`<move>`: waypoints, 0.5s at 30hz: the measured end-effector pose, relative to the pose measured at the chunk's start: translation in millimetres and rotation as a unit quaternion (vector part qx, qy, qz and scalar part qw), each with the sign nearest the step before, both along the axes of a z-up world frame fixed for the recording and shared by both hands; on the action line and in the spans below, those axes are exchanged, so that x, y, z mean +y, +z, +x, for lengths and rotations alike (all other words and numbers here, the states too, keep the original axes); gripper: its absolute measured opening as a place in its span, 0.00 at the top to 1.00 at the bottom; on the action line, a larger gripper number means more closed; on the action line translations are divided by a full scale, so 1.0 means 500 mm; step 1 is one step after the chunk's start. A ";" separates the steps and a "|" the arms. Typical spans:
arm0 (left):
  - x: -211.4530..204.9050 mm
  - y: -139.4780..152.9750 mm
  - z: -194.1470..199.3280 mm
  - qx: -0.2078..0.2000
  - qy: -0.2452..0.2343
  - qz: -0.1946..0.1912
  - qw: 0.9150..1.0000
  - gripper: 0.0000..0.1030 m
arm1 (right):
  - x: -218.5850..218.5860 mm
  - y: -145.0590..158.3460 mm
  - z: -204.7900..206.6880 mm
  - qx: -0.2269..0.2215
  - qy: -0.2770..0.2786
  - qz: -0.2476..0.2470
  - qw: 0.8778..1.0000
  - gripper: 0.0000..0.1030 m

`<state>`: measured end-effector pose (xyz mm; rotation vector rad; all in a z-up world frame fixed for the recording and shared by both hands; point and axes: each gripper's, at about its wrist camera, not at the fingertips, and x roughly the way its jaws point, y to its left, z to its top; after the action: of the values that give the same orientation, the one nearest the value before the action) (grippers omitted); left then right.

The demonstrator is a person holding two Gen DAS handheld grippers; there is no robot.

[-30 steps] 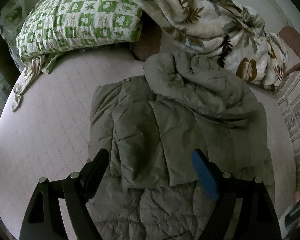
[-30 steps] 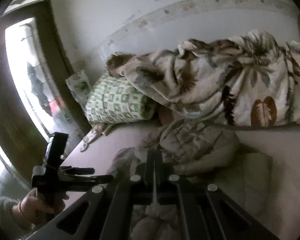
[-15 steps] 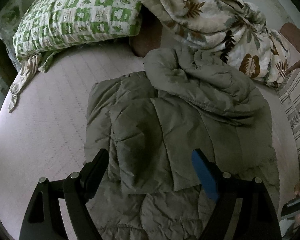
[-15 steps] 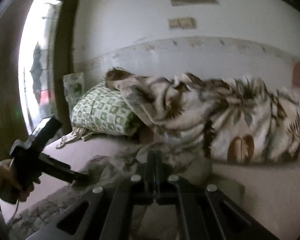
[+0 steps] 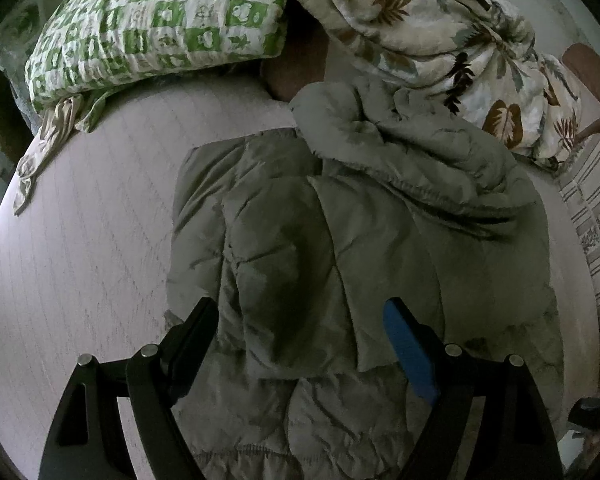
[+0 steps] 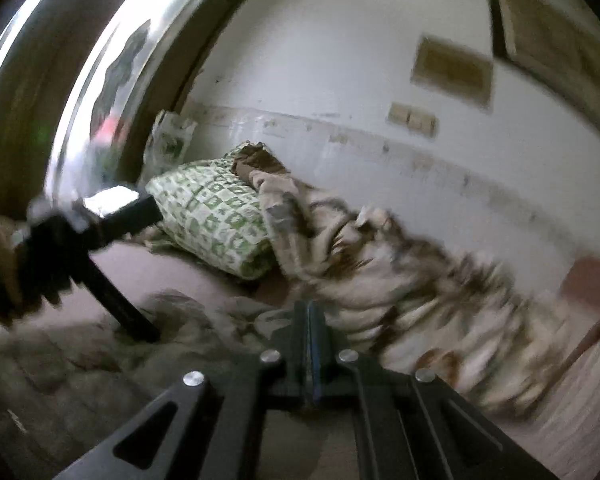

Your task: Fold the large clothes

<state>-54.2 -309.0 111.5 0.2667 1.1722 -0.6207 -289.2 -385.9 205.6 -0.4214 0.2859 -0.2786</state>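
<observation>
Two grippers work over a grey-green quilted puffer jacket (image 5: 340, 248) lying partly folded on the pale pink bed sheet (image 5: 80, 240), just below a green-and-white checked pillow (image 5: 156, 24) and a cream leaf-print blanket (image 5: 440, 28). The left gripper (image 5: 300, 320) hangs above the jacket, jaws spread wide and empty. The right gripper (image 6: 310, 320) has its jaws pressed together, nothing between them.

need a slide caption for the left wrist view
Open left gripper hovering over a half-folded grey padded jacket on a bed, green checked pillow behind.
</observation>
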 end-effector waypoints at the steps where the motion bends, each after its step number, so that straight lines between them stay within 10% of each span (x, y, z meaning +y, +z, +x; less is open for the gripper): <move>1: 0.001 0.000 -0.002 0.000 -0.001 0.001 1.000 0.18 | 0.018 -0.005 -0.006 0.000 0.000 -0.018 1.000 0.97; 15: 0.020 0.022 -0.031 -0.006 -0.003 0.001 1.000 0.18 | 0.096 -0.020 -0.080 -0.051 -0.018 -0.047 0.997 0.96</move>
<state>-69.6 -299.2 122.4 0.2746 1.1606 -0.6224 -329.2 -338.0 195.6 -0.4940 0.1802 -0.3479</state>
